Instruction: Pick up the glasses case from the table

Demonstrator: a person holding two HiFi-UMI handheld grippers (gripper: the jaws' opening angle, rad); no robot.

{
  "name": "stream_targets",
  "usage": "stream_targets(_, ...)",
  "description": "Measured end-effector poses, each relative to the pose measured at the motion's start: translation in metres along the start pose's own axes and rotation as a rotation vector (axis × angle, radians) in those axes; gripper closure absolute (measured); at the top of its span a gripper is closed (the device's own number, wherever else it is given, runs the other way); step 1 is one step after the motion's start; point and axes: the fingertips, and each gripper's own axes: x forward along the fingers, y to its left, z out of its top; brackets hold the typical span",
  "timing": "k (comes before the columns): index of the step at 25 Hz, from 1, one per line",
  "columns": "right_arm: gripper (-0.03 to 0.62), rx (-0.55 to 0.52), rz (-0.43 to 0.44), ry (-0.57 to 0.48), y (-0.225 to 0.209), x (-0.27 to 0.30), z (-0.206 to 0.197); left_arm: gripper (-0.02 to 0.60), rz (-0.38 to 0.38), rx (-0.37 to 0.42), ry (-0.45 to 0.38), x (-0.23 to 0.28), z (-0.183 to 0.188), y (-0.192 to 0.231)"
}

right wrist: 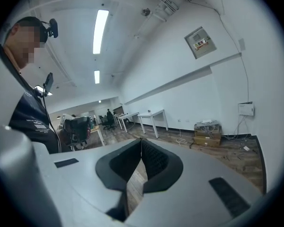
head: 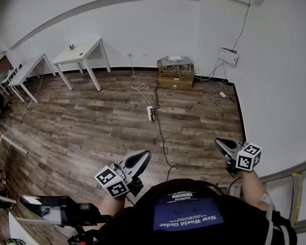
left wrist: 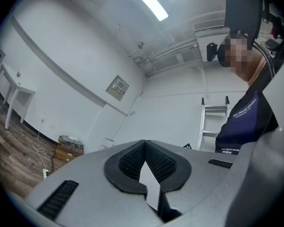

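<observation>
Closest to us is our own dark shirt [head: 188, 216], filling the bottom of the head view, and just past it both claws ride out over wooden floor [head: 92, 131]. Our left claw [head: 144, 155] is clenched, tips pressed together, nothing between them, and its own view confirms that. Same story for the right claw [head: 220, 142]: pads meeting at the tip, empty. And the glasses case? We cannot find it; no view shows it. What we do have is a pair of white desks [head: 86, 50] well away at the upper left against the wall, with one small object [head: 71, 47] on a top, too tiny to name. If the case sits over there, we judge it lies ahead and to the left, which makes the left claw the nearer one; its long axis we cannot read from here. Out on the floor ahead lie a power strip [head: 151, 114] and a cardboard box [head: 176, 74] of gear. Now the views part ways. Looking down the room, the right gripper view picks up an office chair [right wrist: 78, 127] and more furniture that the head view barely catches at its edge. Over on the left gripper view we get wall and a ladder [left wrist: 213, 122], no usable desk top.
</observation>
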Motion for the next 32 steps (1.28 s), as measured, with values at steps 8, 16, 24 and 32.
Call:
stream_targets(8,0.592,-0.033,0.152,0.025,-0.025,0.144,0.044,0.58,0.133,-0.006,-0.034,-0.01,0.032,0.116)
stream_targets(16,0.592,-0.043,0.353,0.033,-0.153,0.282,0.097,0.58,0.321,0.034,-0.071,0.079,0.057,0.236)
stream_targets(24,0.592,-0.15,0.504,0.055,-0.211,0.355,0.166,0.578,0.404,0.056,-0.157,0.15,0.1,0.279)
stream_targets(32,0.592,-0.12,0.636,0.068,-0.286,0.443,0.202,0.58,0.527,0.058,-0.157,0.213,0.123,0.352)
